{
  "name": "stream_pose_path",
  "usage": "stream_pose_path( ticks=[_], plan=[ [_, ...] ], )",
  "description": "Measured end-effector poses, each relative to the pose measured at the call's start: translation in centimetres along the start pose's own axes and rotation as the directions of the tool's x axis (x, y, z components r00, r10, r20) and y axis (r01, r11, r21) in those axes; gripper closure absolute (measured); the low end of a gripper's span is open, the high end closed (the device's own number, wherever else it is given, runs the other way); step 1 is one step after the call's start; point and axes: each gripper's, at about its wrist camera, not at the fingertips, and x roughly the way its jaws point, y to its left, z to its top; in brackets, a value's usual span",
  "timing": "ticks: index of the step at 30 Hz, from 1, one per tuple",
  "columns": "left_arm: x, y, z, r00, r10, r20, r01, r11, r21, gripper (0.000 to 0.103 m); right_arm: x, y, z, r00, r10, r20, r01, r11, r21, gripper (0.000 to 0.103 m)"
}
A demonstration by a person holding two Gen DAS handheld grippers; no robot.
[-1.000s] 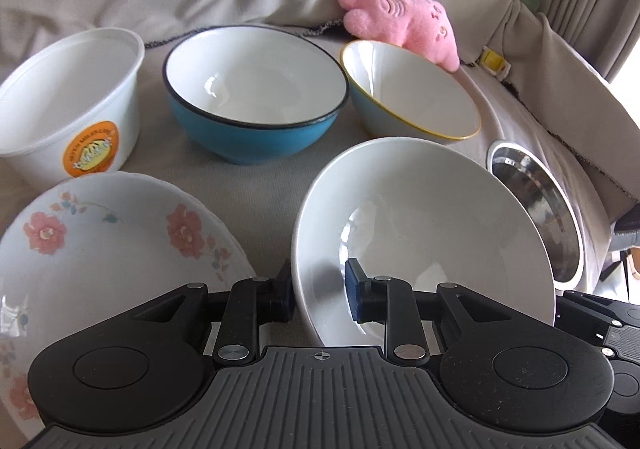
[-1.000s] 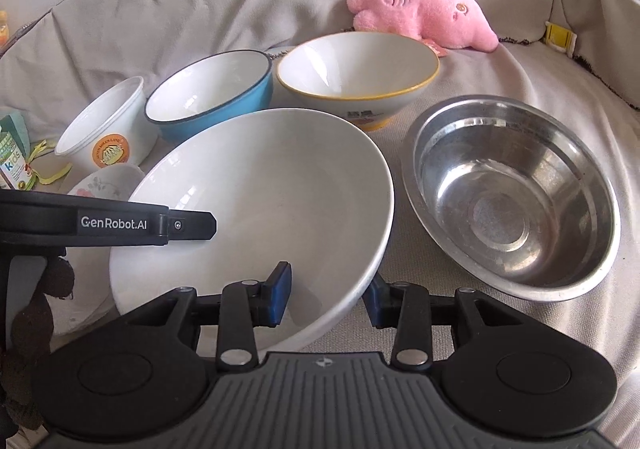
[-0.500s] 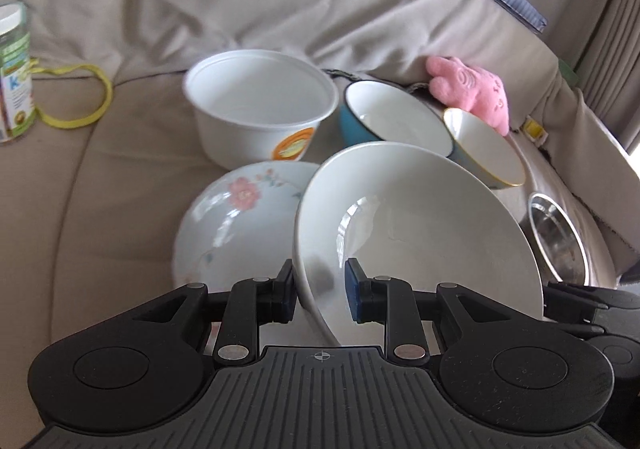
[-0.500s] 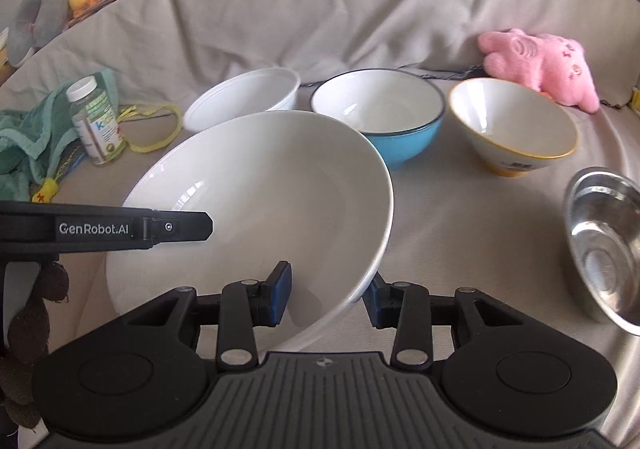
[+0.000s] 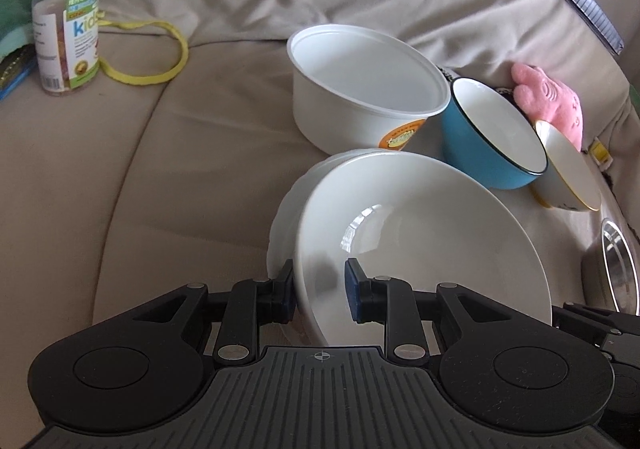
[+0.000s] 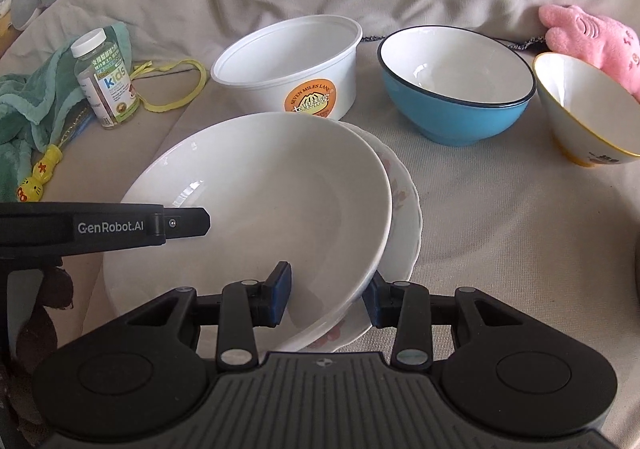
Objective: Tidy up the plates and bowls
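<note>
While the white plate [image 6: 272, 201] is held over the floral plate [image 6: 404, 209], the deciding relation is their overlap: the white one sits tilted, its near-right edge raised, and is offset to the left so that only a crescent of floral rim shows past its right side. It must be lowered flat and prob. nudged right to nest.

Both tongs are pinched on the white plate's near rim, w/ one pad inside the bowl of the plate and one outside. The left gripper [image 5: 320, 289] is clamped at the plate's near-left edge, the right gripper [image 6: 326, 291] at its near-right edge, so neither hand is really nearer; the plate is shared. Whether the white plate's underside already touches the floral plate cannot be told.

Behind, far side, a row is seen: white tub [image 6: 292, 61] w/ orange sticker, blue bowl [image 6: 456, 89], yellow-rimmed bowl [image 6: 580, 113] at right. All rest on a beige sofa cover [image 6: 500, 217].

Views differ. From the right wrist, the floral print and scalloped rim at the right are shown, plus the left tool's arm crossing at near left. From the left wrist, the floral plate is seen only as a thin white sliver on the left of the held plate, no print visible; a steel bowl [image 5: 616, 265] at the right edge is shown far more fully there.
</note>
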Motion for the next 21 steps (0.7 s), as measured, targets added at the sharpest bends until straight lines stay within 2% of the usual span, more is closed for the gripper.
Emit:
stream_pose_path(
  ticks=[10,12,14,16,21],
  plan=[
    [-0.3,0.3,0.0,1.0,-0.005,-0.001,0.005,1.0,-0.019,0.078,0.2,-0.7,0.5,0.999,0.024,-0.032,-0.022,0.999,0.048,0.065],
    [-0.7,0.1,0.0,1.0,0.012,0.017,-0.012,1.0,-0.01,0.079,0.0,-0.6,0.5,0.999,0.02,-0.03,-0.018,0.998,0.052,0.066],
    [-1.5,0.1,0.0,0.997,0.036,0.064,-0.036,0.999,0.007,0.08,-0.5,-0.3,0.5,1.0,-0.005,-0.021,0.006,0.999,0.036,0.065],
    [-2.3,0.2,0.1,0.994,0.023,0.104,-0.024,1.0,0.01,0.08,-1.2,0.1,0.6,0.999,-0.041,0.011,0.041,0.999,0.001,0.065],
    [-2.6,0.5,0.3,0.993,0.005,0.117,-0.005,1.0,0.0,0.08,-2.3,0.9,0.8,0.994,-0.089,0.063,0.094,0.992,-0.082,0.065]
  ],
)
